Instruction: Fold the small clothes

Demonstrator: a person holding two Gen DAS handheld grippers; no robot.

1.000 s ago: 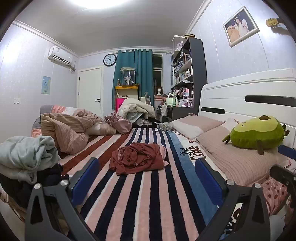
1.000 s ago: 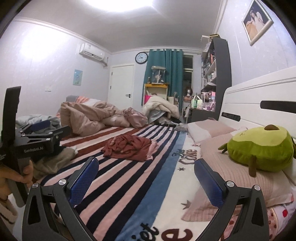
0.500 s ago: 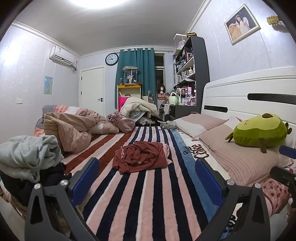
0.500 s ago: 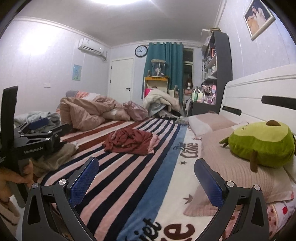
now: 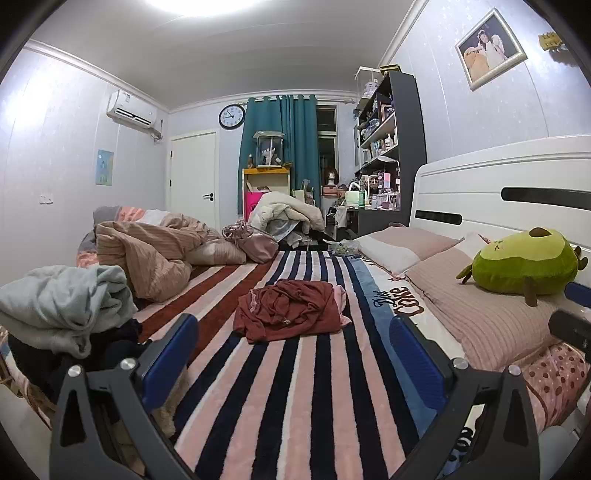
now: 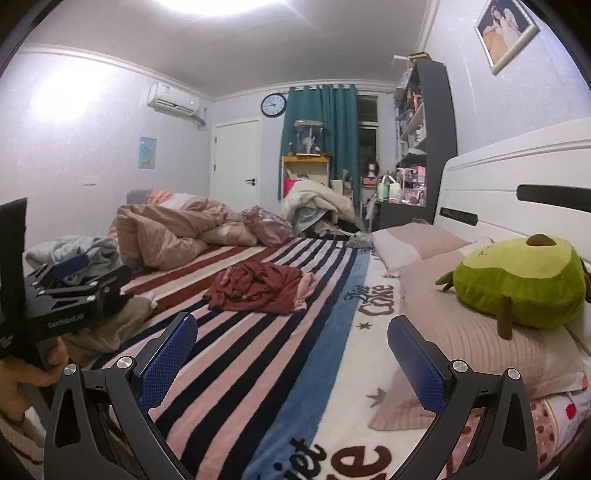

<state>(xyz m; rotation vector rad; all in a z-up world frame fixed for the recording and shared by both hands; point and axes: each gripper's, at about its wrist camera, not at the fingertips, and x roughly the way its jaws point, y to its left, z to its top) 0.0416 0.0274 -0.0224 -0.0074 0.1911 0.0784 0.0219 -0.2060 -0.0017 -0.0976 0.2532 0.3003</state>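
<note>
Left gripper (image 5: 291, 354): wide open, empty, above striped blanket (image 5: 303, 387) | right gripper (image 6: 291, 354): wide open, empty | crumpled red garment (image 5: 288, 310): mid-bed, well ahead of both.

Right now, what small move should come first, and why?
Probably bring both grippers forward to the crumpled dark red garment. It lies unfolded on the striped blanket, and the left gripper and right gripper are open, empty and short of it.

Pale lilac walls (image 5: 55, 122), white door (image 5: 192, 177), teal curtain (image 5: 295, 144), wall clock (image 5: 232, 116), dark shelving (image 5: 404, 147), white headboard (image 5: 498, 188), bright ceiling light (image 5: 207, 3), possibly overexposed.
</note>
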